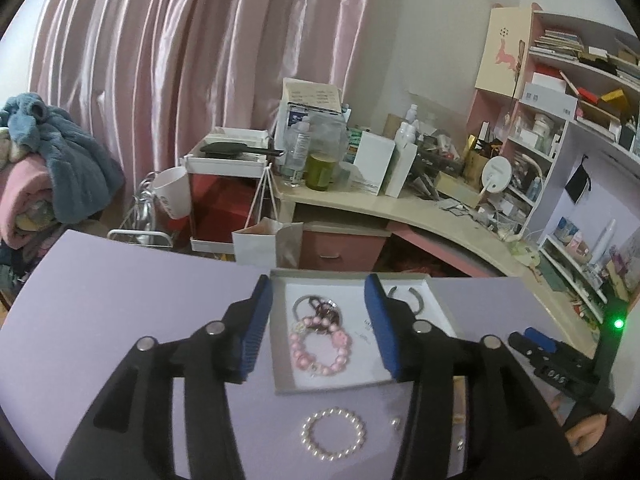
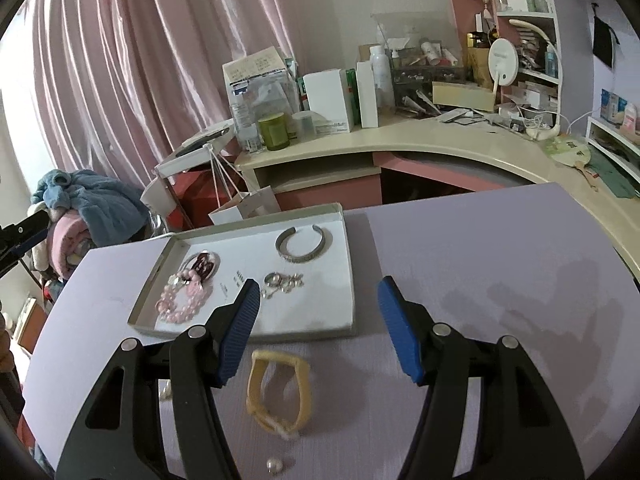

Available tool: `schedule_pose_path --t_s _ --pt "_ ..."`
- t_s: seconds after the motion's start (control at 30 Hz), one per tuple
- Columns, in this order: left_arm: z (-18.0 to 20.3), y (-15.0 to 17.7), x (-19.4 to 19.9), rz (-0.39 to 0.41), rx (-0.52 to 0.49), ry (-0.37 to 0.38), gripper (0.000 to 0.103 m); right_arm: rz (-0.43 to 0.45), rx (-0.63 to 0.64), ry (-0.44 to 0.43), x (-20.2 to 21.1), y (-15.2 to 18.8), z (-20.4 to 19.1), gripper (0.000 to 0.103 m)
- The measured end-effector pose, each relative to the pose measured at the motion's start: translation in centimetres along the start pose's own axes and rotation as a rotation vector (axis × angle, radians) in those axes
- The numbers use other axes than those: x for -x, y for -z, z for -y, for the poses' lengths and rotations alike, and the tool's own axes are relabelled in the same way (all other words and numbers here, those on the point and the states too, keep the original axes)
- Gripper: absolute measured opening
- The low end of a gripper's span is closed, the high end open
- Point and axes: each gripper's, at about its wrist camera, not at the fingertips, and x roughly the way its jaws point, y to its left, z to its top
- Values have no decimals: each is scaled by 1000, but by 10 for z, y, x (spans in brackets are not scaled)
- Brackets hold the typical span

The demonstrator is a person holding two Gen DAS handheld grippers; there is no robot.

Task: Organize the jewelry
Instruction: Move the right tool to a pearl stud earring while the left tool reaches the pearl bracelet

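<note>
Left wrist view: nearest the lens, a white pearl bracelet (image 1: 333,433) lies flat on the lilac table (image 1: 120,280), below and just short of the left gripper (image 1: 320,320). Its fingers stand apart with nothing between them; they hang over the near half of the shallow grey tray (image 1: 438,300). A single small pearl (image 1: 395,423) sits just right of the bracelet, partly hidden by the finger linkage. Beyond the fingertips, inside the tray, lie a pink bead bracelet (image 1: 320,350) with a key ring (image 1: 316,306) touching it, and further back a silver cuff (image 1: 404,296), half hidden by the right-hand finger.

Right wrist view: a loose pearl (image 2: 274,465) lies nearest, then a yellow band (image 2: 280,392), an oval loop with its long axis running away from the camera, on the table just short of the tray's near rim. The right gripper (image 2: 316,308) is also spread and empty; the band lies below and behind its fingertips, closer to the left-hand finger. A cluster of small rings (image 2: 280,282) sits in the tray beyond.

Judgement: the items left outside the tray all lie on the near side of both sets of fingers. The pearl bracelet is the left hand's nearer piece, the yellow band the right's. Either pick calls for drawing back and dipping down, not reaching forward.
</note>
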Motion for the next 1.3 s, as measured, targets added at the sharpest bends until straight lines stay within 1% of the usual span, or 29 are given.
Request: schedule_pose_path --t_s 0.07,0.17,0.3,0.37,0.4,0.5,0.63,0.77,0.8,0.97,1.1,1.2,1.3 --pt "0 10 6 1 -6 -9 58 -11 10 -2 4 11 -2 63" --pt "1 30 10 -15 -8 -12 63 -38 29 -4 6 28 -7 63" --pt "0 62 8 -61 13 -25 69 -105 22 -16 3 55 -9 63" --pt "-1 78 6 -89 31 -36 75 -128 24 -20 3 66 -11 63" --pt "-2 84 5 -98 40 -38 76 -140 27 -22 2 71 -12 63" --pt "-4 104 4 -123 56 -34 80 -177 31 -31 0 86 -18 61" --pt "2 125 1 -165 40 -37 85 -223 31 -43 -6 100 -24 55" --pt "5 136 -3 -194 27 -36 87 -241 58 -41 -8 106 -33 50" --pt "7 136 -4 -194 27 -35 87 -244 66 -38 -9 107 -35 50" --pt "8 138 -6 -196 11 -40 88 -254 98 -18 -13 109 -38 41" --pt "9 140 -8 -205 8 -37 88 -258 108 -8 -16 110 -39 39" --pt "10 141 -9 -210 5 -37 88 -254 125 1 -18 111 -40 36" --pt "10 142 -10 -217 2 -38 88 -251 146 13 -19 111 -42 29"
